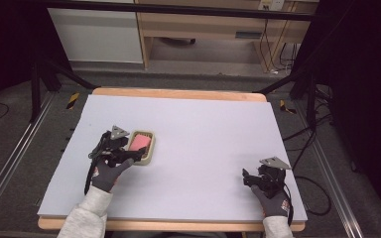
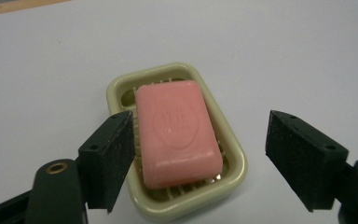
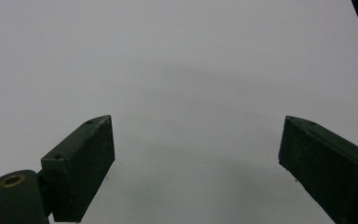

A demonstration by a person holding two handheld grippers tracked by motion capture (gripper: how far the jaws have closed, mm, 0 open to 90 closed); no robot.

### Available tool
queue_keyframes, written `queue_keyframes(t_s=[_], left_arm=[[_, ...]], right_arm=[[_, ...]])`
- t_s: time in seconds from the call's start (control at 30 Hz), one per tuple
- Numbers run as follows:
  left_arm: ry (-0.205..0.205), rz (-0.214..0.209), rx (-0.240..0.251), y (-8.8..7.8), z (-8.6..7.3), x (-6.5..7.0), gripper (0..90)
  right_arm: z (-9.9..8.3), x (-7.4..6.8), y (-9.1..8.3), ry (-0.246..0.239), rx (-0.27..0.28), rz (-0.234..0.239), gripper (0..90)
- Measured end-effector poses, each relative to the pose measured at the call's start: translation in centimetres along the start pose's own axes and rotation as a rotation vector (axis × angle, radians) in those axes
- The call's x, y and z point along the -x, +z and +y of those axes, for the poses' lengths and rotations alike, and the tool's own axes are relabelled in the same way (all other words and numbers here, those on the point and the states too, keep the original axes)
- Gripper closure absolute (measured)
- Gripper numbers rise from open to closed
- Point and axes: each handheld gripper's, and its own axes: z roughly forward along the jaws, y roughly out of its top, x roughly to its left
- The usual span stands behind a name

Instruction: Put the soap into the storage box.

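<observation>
With my left gripper (image 2: 200, 158) hanging just over the near end of the dish (image 2: 235, 154), I've got the soap (image 2: 177, 133) square in the left gripper view: a pink bar lying flat inside a pale green dish, which sits on the counter (image 1: 203, 129) toward its left side in the high view. Fingers (image 2: 109, 158) on this side stand wide apart, nothing pressed between them; the left one sits in front of the dish's edge, the right one is well clear over bare counter. Over on the right, my right gripper (image 1: 250, 179) rests near the front right corner, its fingers (image 3: 81, 168) spread too and only blank white surface ahead of them. Now, the soap: I'd judge it light, stiff enough to hold shape, but slick, and likely to squirt out if I pinch near a rounded corner. Its embossed top is no place to grab. Best bet, I reckon, is across the two long sides at mid-length, squeezing gently so the pads don't dent it. The dish looks like light, rigid plastic with a ribbed floor; it may slide on this smooth counter, so if that's my target I'd take the rim on a long wall.
</observation>
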Motion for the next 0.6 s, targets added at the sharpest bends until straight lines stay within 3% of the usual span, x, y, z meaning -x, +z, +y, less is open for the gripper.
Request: queue_keyframes(t_s=[0.23, 0.37, 0.6], left_arm=[[-0.001, 0.021, 0.017, -1.8, -2.4, -0.2, 25.8], [-0.013, 0.024, 0.037, -2.7, -3.7, -0.8, 25.7], [-0.019, 0.057, 0.029, -3.9, -5.8, -2.1, 24.5]], right_arm=[[-0.1, 0.2, 0.0, 0.004, 0.0, -0.004, 10.2], [-0.2, 0.3, 0.0, 0.009, -0.002, -0.007, 9.7], [-0.3, 0.6, 0.0, 0.016, -0.007, -0.025, 9.2]])
